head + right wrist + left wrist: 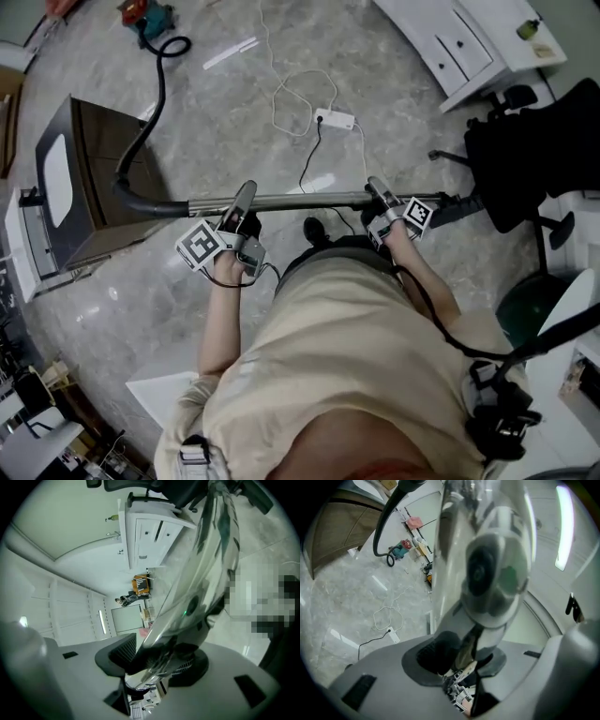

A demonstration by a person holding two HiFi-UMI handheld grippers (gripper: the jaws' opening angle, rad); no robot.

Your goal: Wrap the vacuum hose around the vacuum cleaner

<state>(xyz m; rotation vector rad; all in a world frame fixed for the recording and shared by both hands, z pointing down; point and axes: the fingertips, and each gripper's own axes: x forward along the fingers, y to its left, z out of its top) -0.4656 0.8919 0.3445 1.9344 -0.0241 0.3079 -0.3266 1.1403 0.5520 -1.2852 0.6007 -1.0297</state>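
Observation:
I hold a long silver vacuum wand (309,200) level across my front. My left gripper (246,202) is shut on it near its left end, and my right gripper (380,197) is shut on it near the right end. From the wand's left end a black hose (155,103) curves away over the floor to the small teal and red vacuum cleaner (145,19) at the far top left. In the left gripper view the shiny wand (487,550) fills the space between the jaws of the left gripper (473,653). In the right gripper view the wand (206,573) lies pressed between the pads of the right gripper (159,663).
A dark wooden cabinet (94,178) stands at the left beside the hose. A white power strip (335,119) with looped cords lies on the marble floor ahead. A white drawer unit (469,42) and a black office chair (534,150) stand at the right.

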